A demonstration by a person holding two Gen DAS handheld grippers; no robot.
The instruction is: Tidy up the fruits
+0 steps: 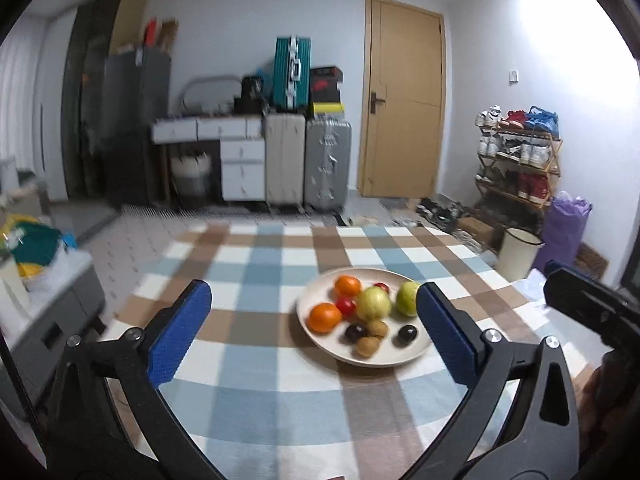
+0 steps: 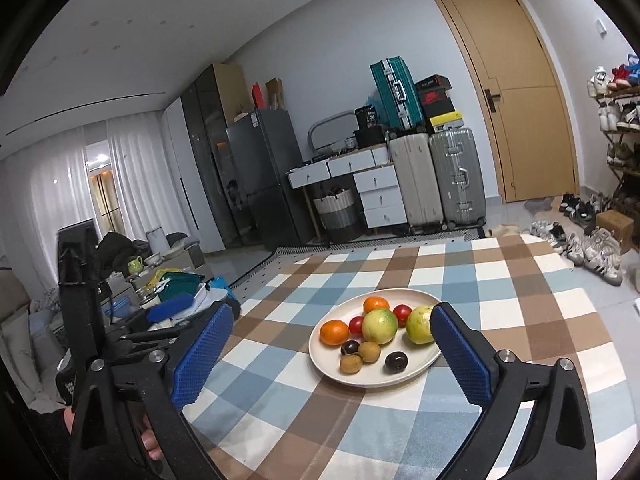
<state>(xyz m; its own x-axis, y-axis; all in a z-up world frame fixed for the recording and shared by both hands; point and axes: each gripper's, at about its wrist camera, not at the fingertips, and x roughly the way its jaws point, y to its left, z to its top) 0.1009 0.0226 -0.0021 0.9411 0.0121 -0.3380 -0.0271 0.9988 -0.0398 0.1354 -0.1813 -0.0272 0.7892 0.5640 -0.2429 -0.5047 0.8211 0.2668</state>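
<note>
Both sets of jaws stand spread wide with nothing between them: the left gripper point(image 1: 314, 330) and the right gripper point(image 2: 332, 354) each hang above the near part of the bench point(image 2: 540, 280), short of the fruit. All of the fruit sits on one cream plate point(image 2: 332, 364) near the middle of the bench, which wears a blue, brown and white checked cloth. On the plate, seen from the right wrist, two oranges point(image 2: 334, 332) lie at ten and twelve o'clock, two green guavas point(image 2: 379, 325) at the centre and three o'clock, and two small red tomatoes point(image 2: 402, 313) tucked between them. Nearer the front rim lie two dark plums point(image 2: 396, 361) and two brown longans point(image 2: 369, 351) — the longans touch each other, and one plum sits just beside them. In the left wrist view the right blue pad point(image 1: 446, 330) overlaps the plate's three o'clock edge; whether it touches cannot be told. Beyond the bench, at twelve o'clock, stand a beige and a silver suitcase point(image 2: 458, 176) with a teal one stacked on top, beside white drawers point(image 2: 376, 196) and a dark fridge point(image 2: 264, 172). A wooden door point(image 2: 520, 92) fills one o'clock — a shoe rack point(image 1: 520, 156) and scattered shoes lie toward two.
</note>
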